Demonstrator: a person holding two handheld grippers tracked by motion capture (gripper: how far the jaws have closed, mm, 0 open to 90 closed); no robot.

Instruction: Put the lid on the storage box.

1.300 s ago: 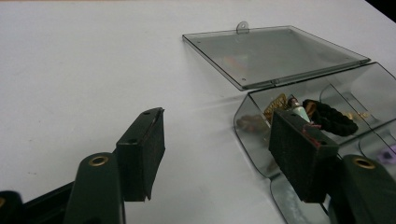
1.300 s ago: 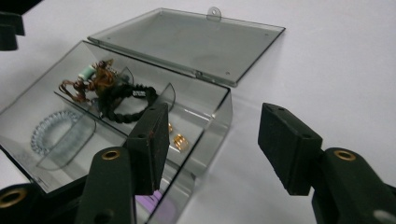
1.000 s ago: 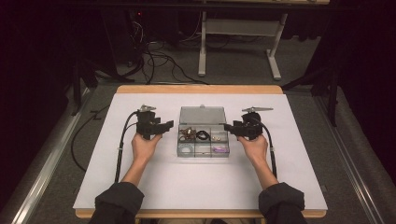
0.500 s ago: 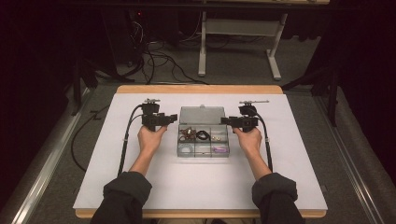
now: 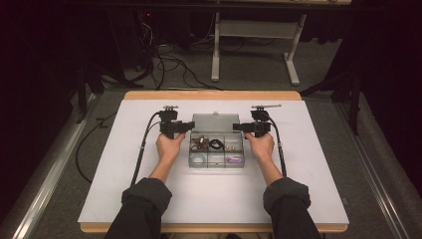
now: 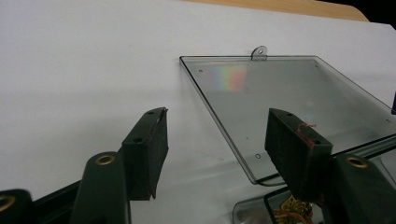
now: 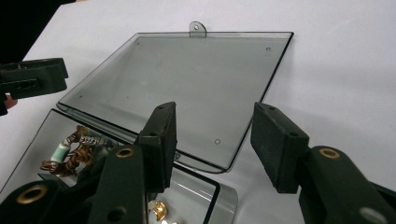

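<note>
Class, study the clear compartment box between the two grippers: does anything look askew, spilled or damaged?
Nothing stands out. The box sits square on the white mat, its lid folded flat open behind it, contents inside the compartments.

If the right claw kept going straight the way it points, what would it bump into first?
Probably the clear smoky plastic lid of the open compartment box, lying flat on the white table cover. The right claw stands open over the lid's near corner; depth is hard to judge.

Both forearms reach forward, 1 gripper per hand. The left gripper (image 5: 189, 125) has just been closing slightly, apparently empty-jawed; the right gripper (image 5: 237, 127) gapes, gripping nothing.
</note>
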